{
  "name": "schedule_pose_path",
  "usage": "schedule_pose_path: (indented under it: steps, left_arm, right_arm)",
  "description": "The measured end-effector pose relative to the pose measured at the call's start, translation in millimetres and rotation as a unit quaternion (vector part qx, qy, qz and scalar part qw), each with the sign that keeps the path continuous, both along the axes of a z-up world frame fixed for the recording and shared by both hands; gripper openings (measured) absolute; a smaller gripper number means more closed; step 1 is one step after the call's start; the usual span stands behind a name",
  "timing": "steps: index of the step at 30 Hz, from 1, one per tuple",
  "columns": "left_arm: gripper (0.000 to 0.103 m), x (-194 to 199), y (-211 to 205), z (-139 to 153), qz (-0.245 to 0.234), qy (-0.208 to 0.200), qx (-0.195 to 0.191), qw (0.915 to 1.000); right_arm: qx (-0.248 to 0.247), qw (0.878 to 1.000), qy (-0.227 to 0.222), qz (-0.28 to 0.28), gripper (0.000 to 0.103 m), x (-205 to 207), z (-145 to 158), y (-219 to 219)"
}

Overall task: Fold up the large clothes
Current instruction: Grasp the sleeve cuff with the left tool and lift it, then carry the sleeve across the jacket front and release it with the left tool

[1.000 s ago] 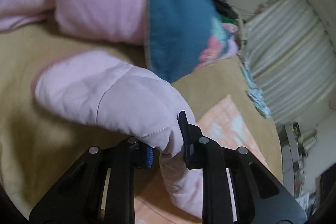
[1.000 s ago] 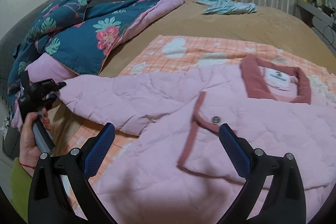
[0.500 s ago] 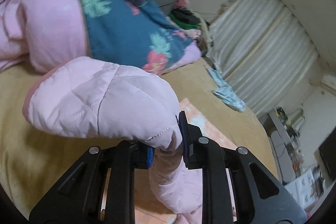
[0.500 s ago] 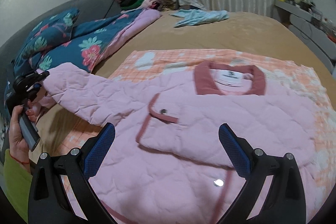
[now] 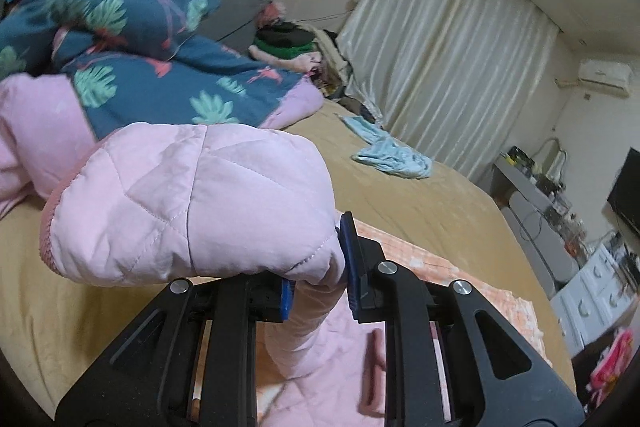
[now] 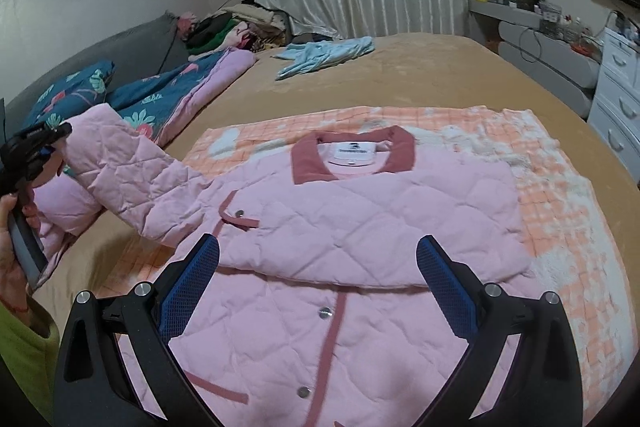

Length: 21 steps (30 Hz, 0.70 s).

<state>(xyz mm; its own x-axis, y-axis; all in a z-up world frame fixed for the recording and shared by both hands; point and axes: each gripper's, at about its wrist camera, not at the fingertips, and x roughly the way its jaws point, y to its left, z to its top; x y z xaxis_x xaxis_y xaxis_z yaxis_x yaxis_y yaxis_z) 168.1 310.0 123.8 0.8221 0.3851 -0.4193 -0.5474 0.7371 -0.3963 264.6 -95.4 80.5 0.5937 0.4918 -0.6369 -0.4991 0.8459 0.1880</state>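
We had the pink quilted jacket with the dusty-rose collar and trim (image 6: 360, 211) lying face up on the peach checked blanket (image 6: 552, 187), which was spread over the tan bed (image 6: 440, 75). Collar to the far side, hem towards us, buttons done up down the front.

Out on the left, the left gripper (image 5: 316, 283) had its fingers (image 5: 347, 259) clamped almost fully together on the jacket's quilted left-hand sleeve (image 5: 192, 199), just behind the ribbed cuff. The sleeve was up off the bed, ballooning over the fingers, and in the right wrist view it ran as a raised bridge from the shoulder out to that gripper.

The right gripper (image 6: 316, 287) hovered over the jacket's chest with its blue-padded fingers (image 6: 188, 291) spread wide and nothing between them. No contact with the cloth that we could make out.

So we judged this to be the sleeve fold, early in the job: the body lay flat, and the other sleeve already seemed tucked across the front, though we couldn't be certain of that.

Next, as we read it, the sleeve needed carrying right, across the chest, and laying flat over the front before those fingers let go. The free right gripper looked well placed to pin the shoulder so the body wouldn't drag along.

The blue floral duvet (image 6: 160, 95) sat bunched at far left, a pale blue garment (image 6: 324, 55) well beyond.
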Motion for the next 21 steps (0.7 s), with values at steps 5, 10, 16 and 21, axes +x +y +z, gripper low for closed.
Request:
schedule_pose_path:
  steps: [5, 10, 16, 21]
  left_arm:
    - [0.012, 25.3, -41.3, 14.8, -0.027, 0.01, 0.029, 0.9992]
    - [0.012, 51.2, -82.5, 18.7, -0.061, 0.021, 0.055, 0.9964]
    - [0.012, 86.8, -130.3, 11.2, -0.11, 0.04, 0.08, 0.99]
    - [0.012, 112.9, -168.1, -3.0, -0.16, 0.057, 0.105, 0.9799]
  right_arm:
    - [0.018, 1.0, 0.003, -0.016, 0.098, -0.8, 1.1, -30.5]
    - [0.033, 0.999, 0.006, -0.036, 0.098, 5.0, 2.4, -60.1]
    - [0.039, 0.998, 0.009, -0.051, 0.098, 9.6, -2.2, -89.4]
    - [0.059, 0.996, 0.024, -0.067, 0.098, 13.2, -10.2, -112.7]
